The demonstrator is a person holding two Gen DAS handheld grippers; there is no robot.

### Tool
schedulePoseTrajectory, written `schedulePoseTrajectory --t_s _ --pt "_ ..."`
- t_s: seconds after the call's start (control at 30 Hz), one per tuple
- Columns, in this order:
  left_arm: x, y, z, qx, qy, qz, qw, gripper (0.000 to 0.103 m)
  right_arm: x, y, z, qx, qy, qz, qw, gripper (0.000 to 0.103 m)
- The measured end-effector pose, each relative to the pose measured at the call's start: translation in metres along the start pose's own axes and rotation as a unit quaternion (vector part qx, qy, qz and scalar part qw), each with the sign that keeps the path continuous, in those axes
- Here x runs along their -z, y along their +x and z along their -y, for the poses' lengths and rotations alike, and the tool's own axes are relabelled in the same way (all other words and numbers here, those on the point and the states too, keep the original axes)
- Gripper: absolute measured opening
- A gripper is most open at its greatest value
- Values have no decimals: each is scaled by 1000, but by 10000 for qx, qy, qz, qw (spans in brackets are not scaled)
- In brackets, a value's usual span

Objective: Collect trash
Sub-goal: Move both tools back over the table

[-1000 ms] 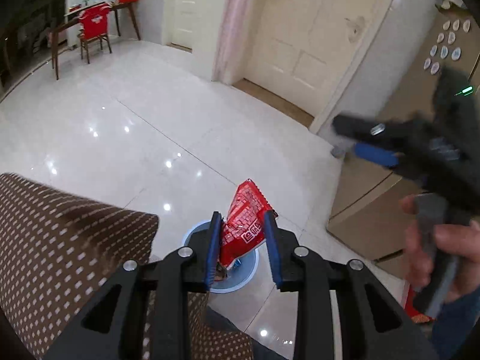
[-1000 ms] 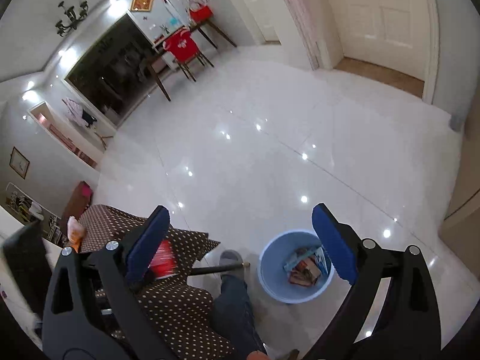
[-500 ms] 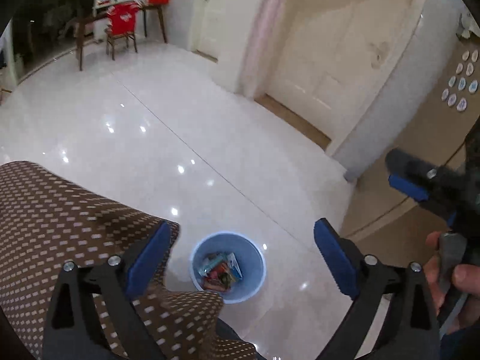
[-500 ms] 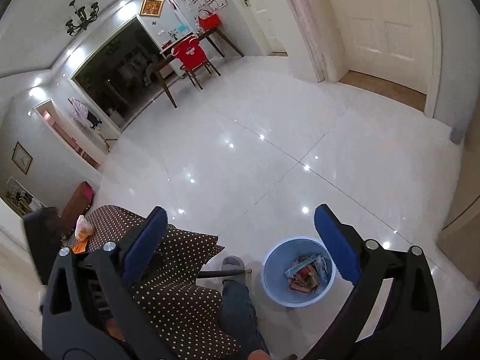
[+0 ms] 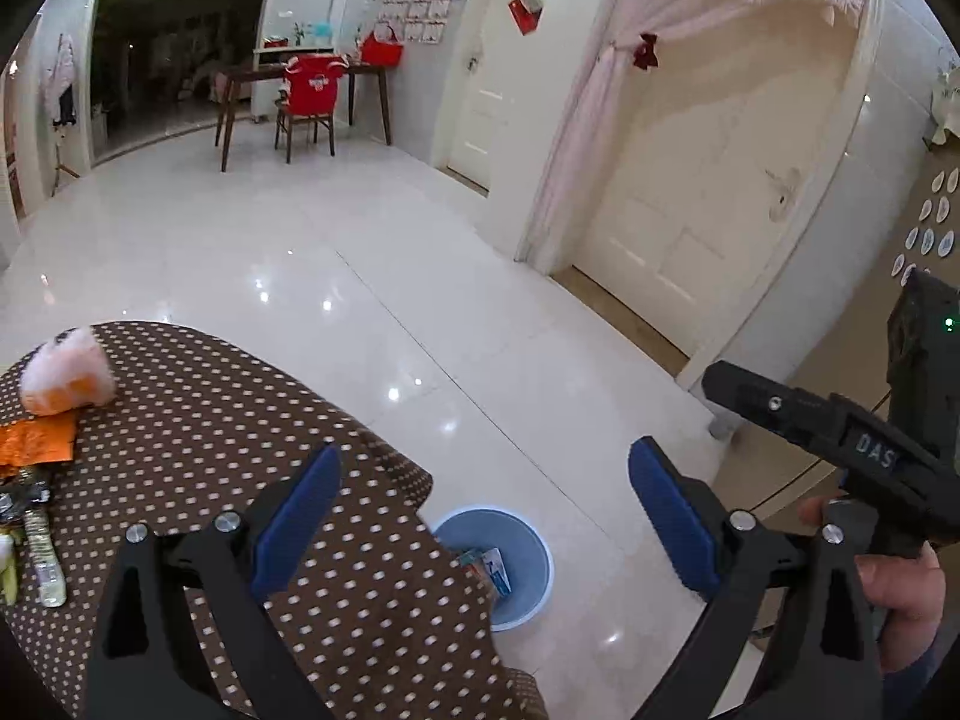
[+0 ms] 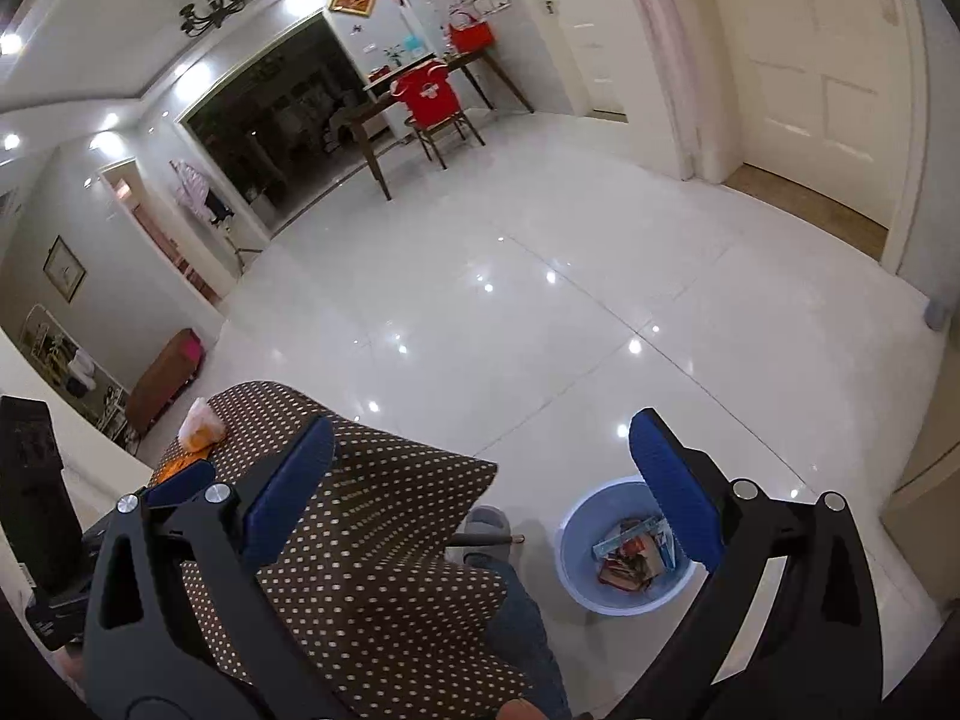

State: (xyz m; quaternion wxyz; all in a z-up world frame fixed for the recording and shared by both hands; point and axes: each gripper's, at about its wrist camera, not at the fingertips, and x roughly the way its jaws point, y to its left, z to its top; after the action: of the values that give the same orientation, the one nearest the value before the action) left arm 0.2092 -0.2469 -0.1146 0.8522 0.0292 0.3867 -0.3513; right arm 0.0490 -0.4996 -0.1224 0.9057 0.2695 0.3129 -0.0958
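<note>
The trash [image 6: 633, 555] is lying inside the blue bin [image 6: 579, 576] on the floor, below and between the right gripper's [image 6: 480, 483] wide-spread, empty fingers. The left gripper [image 5: 483, 510] is gaping too, nothing between its pads, the bin showing beneath its gap. More wrappers [image 5: 36, 438] are sitting left of its left finger on the dotted tablecloth [image 5: 198, 420].

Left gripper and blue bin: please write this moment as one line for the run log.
left gripper: open, empty, jaws just opened | right gripper: open, empty | blue bin: on floor, holds wrappers | table: trash remains
</note>
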Motion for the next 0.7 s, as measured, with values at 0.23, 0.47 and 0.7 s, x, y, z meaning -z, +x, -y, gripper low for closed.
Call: schedulePoseTrajectory --t_s 0.23,0.47,0.7 --pt "8 -36 -29 -115 -163 223 9996 95 6 6 -38 -146 -263 -82 9995 97" --pt "22 -68 -60 -365 -303 479 9977 95 14 16 -79 -333 -590 -210 9975 97" --pt "36 -100 -109 -768 -575 585 9937 95 24 33 -128 -568 -980 -427 9926 97"
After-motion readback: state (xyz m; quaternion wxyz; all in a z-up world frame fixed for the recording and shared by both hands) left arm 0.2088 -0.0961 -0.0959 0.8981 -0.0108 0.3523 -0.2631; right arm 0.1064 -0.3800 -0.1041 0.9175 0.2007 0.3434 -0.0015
